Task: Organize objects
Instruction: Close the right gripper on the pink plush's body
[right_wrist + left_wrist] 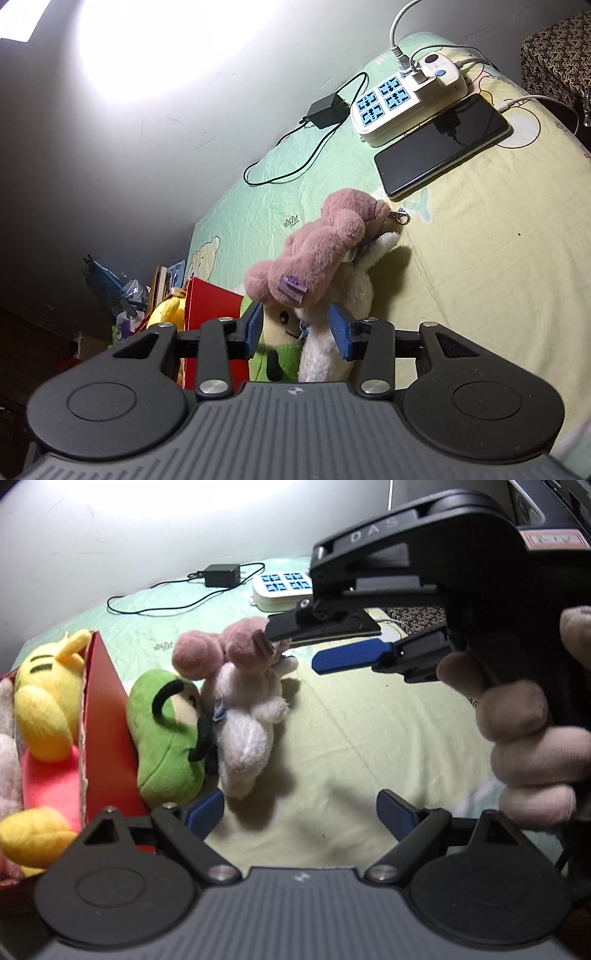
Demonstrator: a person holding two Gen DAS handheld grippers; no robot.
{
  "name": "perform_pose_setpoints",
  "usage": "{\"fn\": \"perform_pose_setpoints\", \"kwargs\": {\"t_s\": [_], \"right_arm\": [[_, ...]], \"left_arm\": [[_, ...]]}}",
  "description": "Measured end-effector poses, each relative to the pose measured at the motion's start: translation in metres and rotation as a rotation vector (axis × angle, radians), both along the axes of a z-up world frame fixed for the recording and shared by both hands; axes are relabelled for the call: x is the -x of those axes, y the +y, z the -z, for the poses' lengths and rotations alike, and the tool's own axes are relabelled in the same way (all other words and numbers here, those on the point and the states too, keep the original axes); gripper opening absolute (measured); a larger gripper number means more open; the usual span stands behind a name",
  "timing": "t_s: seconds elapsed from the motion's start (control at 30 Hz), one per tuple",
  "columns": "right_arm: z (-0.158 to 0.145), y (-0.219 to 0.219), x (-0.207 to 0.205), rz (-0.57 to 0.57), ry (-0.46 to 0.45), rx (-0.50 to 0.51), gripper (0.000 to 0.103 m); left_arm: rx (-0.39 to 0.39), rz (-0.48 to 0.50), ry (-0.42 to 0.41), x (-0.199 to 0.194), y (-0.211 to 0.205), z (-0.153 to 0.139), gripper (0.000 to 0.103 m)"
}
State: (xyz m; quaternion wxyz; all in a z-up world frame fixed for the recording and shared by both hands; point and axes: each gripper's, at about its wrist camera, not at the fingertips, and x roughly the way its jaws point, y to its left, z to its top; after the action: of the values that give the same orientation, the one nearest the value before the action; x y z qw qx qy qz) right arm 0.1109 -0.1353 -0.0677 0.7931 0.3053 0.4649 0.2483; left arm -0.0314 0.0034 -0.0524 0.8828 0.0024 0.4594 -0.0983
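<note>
Right gripper point(297, 328): blue pads stand apart, with the lower part of the plush pile showing between them; I see no pad pressing into fabric, so I log it as open and not gripping. In the left wrist view its fingers reach in from the right, the upper dark one touching or just in front of the pink plush bunny point(225, 648) — I cannot tell which.

Left gripper point(301, 814): pads wide apart, nothing between them but bare bed sheet point(369, 731).

Task things: the pink bunny lies draped over a white plush toy point(247, 723), which leans against a green plush toy point(166, 734). All three sit on the bed just beside the red box point(105, 716), outside it. A yellow plush toy point(48, 709) is already in the box.

Step in hand, my judgement: picking up the pink bunny to move it into the box. Next move calls for the right gripper to close on the pink body only, not the white toy beneath, then lift clear of the box wall.

Hand pose: the person's hand point(524, 738) wraps the right gripper's handle, the tool pointing leftward across the view toward the toys. The left gripper tilts down at the sheet.

Beyond: power strip point(402, 103), phone point(443, 144) and black adapter point(327, 109) lie well apart from the toys.
</note>
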Motion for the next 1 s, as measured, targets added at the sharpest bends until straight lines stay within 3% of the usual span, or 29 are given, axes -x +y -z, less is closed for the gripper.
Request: {"fn": "perform_pose_setpoints", "kwargs": {"t_s": [0.07,0.23,0.4,0.47,0.57,0.73,0.87,1.0], "right_arm": [[0.006,0.000,-0.012,-0.003,0.031,-0.015,0.044],[0.023,0.003,-0.033,-0.009,0.108,-0.067,0.045],[0.034,0.012,-0.046,-0.019,0.128,-0.105,0.056],[0.038,0.014,-0.048,-0.022,0.129,-0.125,0.056],[0.036,0.014,-0.045,-0.060,0.105,-0.204,0.056],[0.037,0.025,-0.054,-0.076,0.068,-0.121,0.056],[0.047,0.025,-0.056,-0.074,0.092,-0.132,0.049],[0.041,0.019,-0.047,-0.078,0.058,-0.113,0.045]], "left_arm": [[0.024,-0.001,0.015,-0.003,0.004,0.003,0.090],[-0.008,0.006,0.006,-0.002,0.003,0.005,0.090],[-0.040,0.018,0.002,0.001,0.000,0.004,0.091],[-0.054,0.013,0.007,0.003,0.002,0.006,0.091],[-0.012,0.009,0.029,0.004,0.008,0.008,0.091],[-0.030,0.001,0.030,0.006,0.004,0.009,0.089],[-0.031,-0.002,0.045,0.004,0.003,0.012,0.087],[-0.006,0.008,0.036,0.008,0.004,0.007,0.088]]}}
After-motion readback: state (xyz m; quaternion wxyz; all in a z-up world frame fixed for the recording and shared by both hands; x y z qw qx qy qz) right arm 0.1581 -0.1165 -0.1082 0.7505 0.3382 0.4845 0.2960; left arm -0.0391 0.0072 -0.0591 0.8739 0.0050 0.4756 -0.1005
